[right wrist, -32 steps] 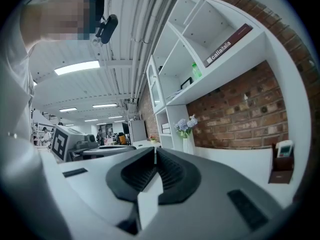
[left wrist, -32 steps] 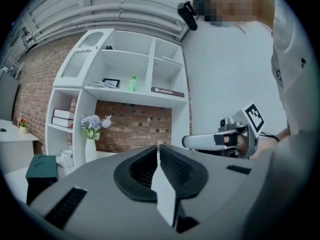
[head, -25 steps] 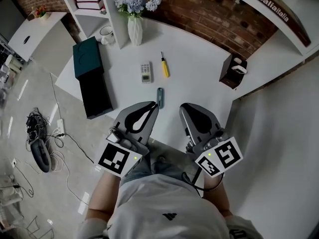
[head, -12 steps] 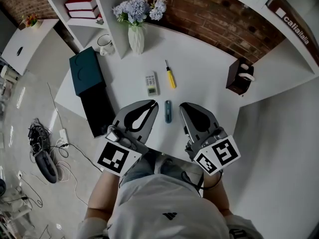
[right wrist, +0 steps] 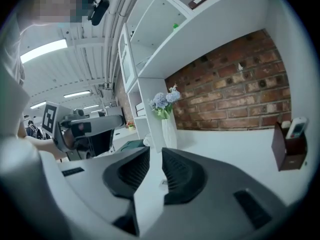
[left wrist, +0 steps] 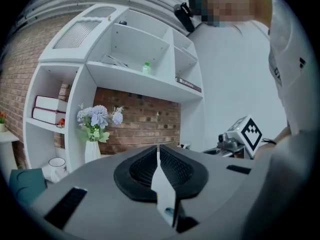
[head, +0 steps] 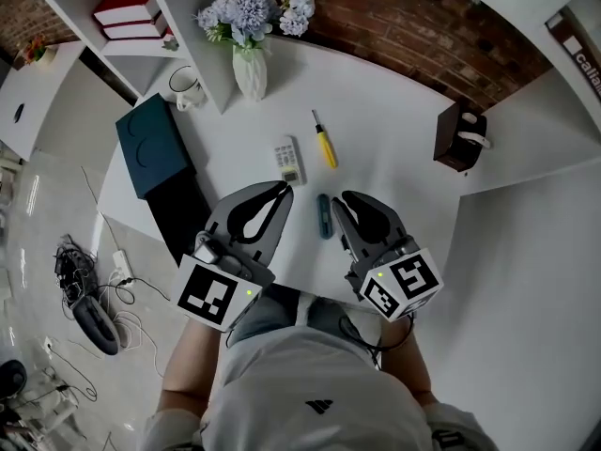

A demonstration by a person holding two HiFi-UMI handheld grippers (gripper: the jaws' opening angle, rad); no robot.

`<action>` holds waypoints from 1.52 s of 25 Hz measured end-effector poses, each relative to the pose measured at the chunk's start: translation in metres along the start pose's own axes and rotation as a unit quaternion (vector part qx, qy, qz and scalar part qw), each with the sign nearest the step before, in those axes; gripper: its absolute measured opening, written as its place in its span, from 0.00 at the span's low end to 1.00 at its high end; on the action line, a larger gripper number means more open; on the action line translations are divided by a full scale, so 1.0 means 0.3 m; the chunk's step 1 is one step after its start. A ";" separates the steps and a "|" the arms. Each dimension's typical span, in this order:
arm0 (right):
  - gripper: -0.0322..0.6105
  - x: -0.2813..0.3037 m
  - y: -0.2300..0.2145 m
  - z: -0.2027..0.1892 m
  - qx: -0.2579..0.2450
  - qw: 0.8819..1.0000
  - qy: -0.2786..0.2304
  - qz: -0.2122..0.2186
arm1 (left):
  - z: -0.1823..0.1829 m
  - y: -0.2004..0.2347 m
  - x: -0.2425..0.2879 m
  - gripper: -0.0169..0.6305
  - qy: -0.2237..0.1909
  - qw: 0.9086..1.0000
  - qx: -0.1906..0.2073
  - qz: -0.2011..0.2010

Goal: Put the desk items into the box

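So, both grippers hover side by side over the near edge of the white desk (head: 394, 111). The left gripper (head: 281, 189) has its jaws pressed together with nothing in them. The right gripper (head: 341, 201) shows a narrow gap between its jaws, they've just been opening a bit, and nothing sits in that gap either, only bare desk showing through.

3 small items lie loose ahead. A slim blue-grey tool (head: 325, 216) lies flat between the 2 grippers, just beside the right one's tip, with neither set of jaws on it. A small white remote (head: 289, 159) is just beyond the left gripper's tip, and a yellow-handled screwdriver (head: 325, 145) is next to the remote, a bit further back.

The dark teal box (head: 153, 144) sits at the desk's left edge, well apart from those 3, with a black slab (head: 185, 216) butting against its near end. Can't tell if the box is open.

Further back there's a white vase (head: 250, 71) of pale blue flowers (head: 235, 12), a white mug (head: 181, 85) by the shelf unit (head: 202, 26), and over on the right a brown holder (head: 460, 137) with something white in it, near the brick wall (head: 394, 26).
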State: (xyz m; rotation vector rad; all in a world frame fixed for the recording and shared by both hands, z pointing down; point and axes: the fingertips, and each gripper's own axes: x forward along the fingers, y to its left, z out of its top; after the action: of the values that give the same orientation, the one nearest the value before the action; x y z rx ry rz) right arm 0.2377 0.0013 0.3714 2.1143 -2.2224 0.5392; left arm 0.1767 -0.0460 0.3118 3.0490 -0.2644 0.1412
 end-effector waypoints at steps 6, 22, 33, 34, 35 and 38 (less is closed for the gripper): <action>0.17 0.053 -0.042 -0.112 0.011 0.998 0.044 -0.035 | -0.024 0.039 0.032 0.05 0.005 1.000 -0.002 -0.023; 0.22 0.100 -0.125 -0.516 0.065 0.975 0.181 -0.107 | -0.110 0.115 0.051 0.05 0.026 0.998 -0.018 -0.055; 0.26 0.109 -0.144 -0.652 0.063 0.960 0.239 -0.135 | -0.141 0.142 0.039 0.05 0.030 0.997 -0.031 -0.057; 0.26 0.112 -0.143 -0.663 0.063 0.958 0.245 -0.135 | -0.143 0.143 0.040 0.05 0.031 0.997 -0.031 -0.057; 0.26 0.115 -0.143 -0.672 0.064 0.957 0.249 -0.136 | -0.146 0.143 0.040 0.05 0.032 0.997 -0.031 -0.057; 0.27 0.120 -0.144 -0.682 0.064 0.955 0.254 -0.141 | -0.150 0.146 0.038 0.05 0.032 0.997 -0.034 -0.058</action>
State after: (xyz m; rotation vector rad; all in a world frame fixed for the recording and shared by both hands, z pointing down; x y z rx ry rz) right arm 0.2329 0.0202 0.5826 1.9992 -1.6191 1.0809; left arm 0.1765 -0.0869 0.3606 2.9757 -0.0865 0.2167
